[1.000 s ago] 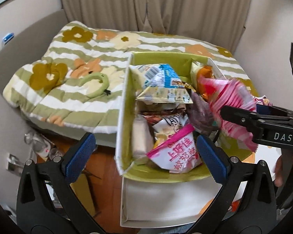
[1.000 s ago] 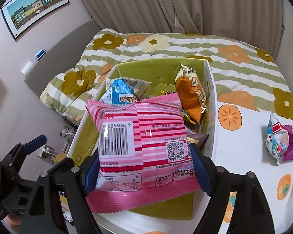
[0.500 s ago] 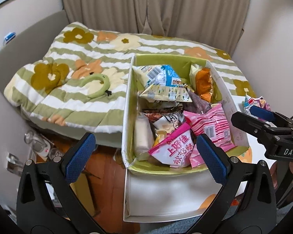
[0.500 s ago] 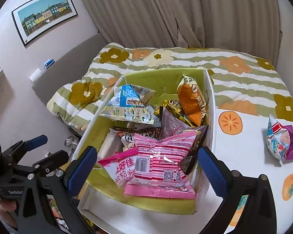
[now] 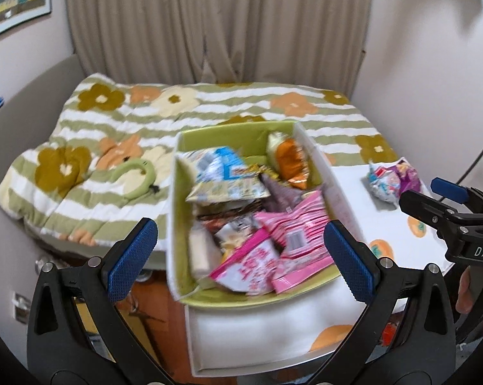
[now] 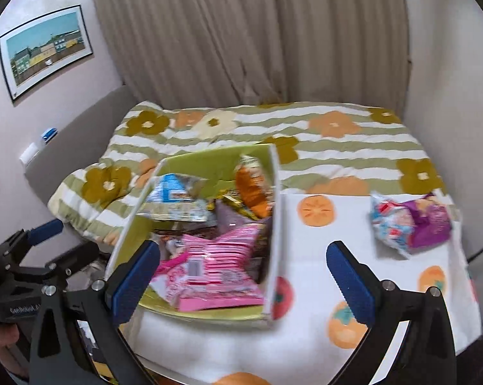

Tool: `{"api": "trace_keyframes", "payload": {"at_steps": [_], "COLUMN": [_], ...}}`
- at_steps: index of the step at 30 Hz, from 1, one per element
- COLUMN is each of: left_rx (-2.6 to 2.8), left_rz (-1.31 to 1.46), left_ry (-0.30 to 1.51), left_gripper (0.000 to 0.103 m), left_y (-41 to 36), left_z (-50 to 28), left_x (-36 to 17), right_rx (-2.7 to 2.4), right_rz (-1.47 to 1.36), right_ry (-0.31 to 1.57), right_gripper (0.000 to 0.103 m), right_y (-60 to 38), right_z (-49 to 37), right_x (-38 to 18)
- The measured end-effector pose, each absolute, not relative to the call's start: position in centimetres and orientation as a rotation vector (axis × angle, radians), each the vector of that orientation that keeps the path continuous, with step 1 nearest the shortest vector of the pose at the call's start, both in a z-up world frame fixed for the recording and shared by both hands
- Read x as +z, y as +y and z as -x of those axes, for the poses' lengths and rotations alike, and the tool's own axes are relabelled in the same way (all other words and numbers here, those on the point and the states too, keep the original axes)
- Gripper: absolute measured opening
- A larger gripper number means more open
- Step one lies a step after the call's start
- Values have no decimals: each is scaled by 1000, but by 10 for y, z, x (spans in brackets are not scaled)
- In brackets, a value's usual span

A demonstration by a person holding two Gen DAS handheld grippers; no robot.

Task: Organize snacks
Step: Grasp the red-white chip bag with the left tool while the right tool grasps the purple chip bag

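Right wrist view: both grippers' fingers [image 6: 349, 277] spread empty, angled down over the snack box [image 6: 275, 240].

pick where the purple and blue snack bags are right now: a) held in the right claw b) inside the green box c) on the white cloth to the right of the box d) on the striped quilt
c: the snack bags lie on the white cloth to the right of the box, and the right claw stands open with nothing between its pads.
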State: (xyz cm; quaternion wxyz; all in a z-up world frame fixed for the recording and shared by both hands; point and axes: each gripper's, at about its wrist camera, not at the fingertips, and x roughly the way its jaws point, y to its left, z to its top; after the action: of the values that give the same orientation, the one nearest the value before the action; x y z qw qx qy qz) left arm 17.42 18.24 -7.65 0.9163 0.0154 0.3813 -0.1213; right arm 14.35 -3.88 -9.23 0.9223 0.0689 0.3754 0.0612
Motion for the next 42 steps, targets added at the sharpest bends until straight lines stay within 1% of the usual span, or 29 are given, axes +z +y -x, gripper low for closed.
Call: {"api": "trace_keyframes", "payload": {"at_steps": [6,10,21,27,31,37,42], "left_rx": [-321,-368,-450,-460,-478,-474,-438], "left_rz": [-62,-60,-45,-21,6,14,65], "left_ry": [756,766,857,946,1038,1171,1256], "left_gripper": [102,102,102,102,102,102,102], "left_y": [130,80,-70,-144,-185,-221,-232], "left_z": [-180,-193,-241,-278,-306,-337,-355], "left_x": [-68,-67,-93,-126,-161,-223,-262], "right_rx": [22,-23,-84,-48,-15,40,98], "right_rz": [-191,-198,-174,-168,-165,-152,-125], "right_ry": [730,714,755,816,870,944,1022], "right_gripper": [103,103,103,103,103,103,103], "right_y": [-97,-139,-272,-333,-365,-389,-393], "right_z": [-129,-124,-147,-180,-207,-241,-262], "right_x": [-85,-84,-96,-121,-146,-183,-216]}}
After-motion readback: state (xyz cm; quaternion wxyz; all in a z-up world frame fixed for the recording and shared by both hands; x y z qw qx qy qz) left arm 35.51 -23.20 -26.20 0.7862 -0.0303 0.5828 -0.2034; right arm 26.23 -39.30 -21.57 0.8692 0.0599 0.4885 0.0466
